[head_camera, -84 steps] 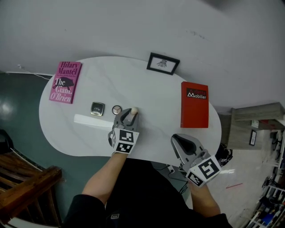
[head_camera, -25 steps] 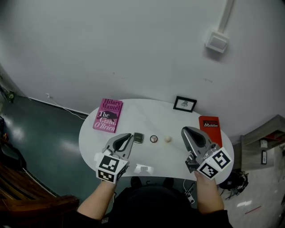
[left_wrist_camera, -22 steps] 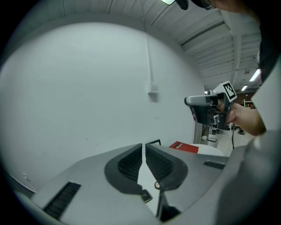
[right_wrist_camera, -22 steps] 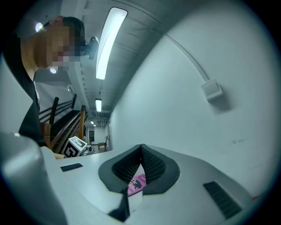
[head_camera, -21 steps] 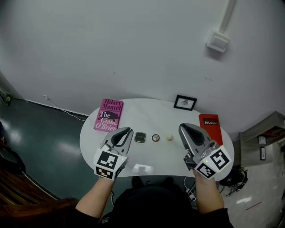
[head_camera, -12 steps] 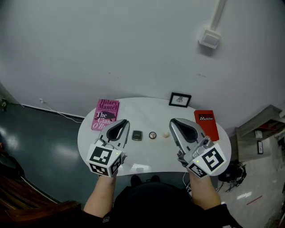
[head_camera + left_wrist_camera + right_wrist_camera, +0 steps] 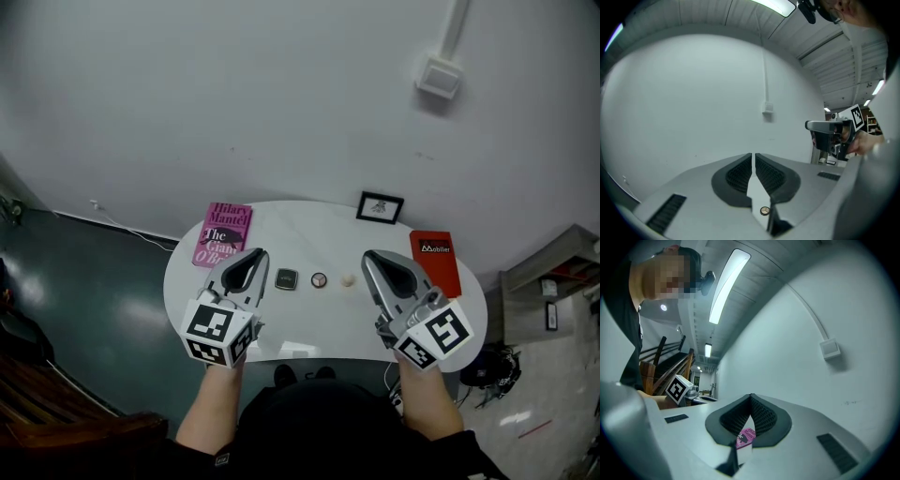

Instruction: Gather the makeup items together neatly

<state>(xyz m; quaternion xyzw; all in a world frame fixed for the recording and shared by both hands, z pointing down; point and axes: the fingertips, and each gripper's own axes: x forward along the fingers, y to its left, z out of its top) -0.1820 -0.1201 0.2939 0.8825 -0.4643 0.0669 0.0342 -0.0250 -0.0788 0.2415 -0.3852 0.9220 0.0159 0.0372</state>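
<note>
Head view looks steeply down on one white oval table (image 7: 305, 234) that stands against a pale wall. Three makeup items (image 7: 319, 279) lie in a single row across the middle of the table, near one another but apart. A dark square compact (image 7: 286, 278) is at the left, a round compact (image 7: 319, 279) is in the middle, and a small cream ball (image 7: 348, 279) is at the right.

Two books lie on the table. A pink book (image 7: 223, 234) is at the far left and a red book (image 7: 436, 262) is at the right edge. One framed picture (image 7: 380, 206) stands at the far edge, and one wall box (image 7: 439, 77) hangs high on the wall.

Two grippers are held over the near side of the table, one at each end of the row, and neither touches an item. The left gripper (image 7: 248, 261) sits just left of the square compact. In the left gripper view its ribbed pads (image 7: 739, 176) stand a thin slit apart with nothing between them, and the round compact shows through the gap lower down.

The right gripper (image 7: 375, 262) sits just right of the cream ball. In the right gripper view its jaws meet at the tips and grip nothing, and the pink book shows behind them.
</note>
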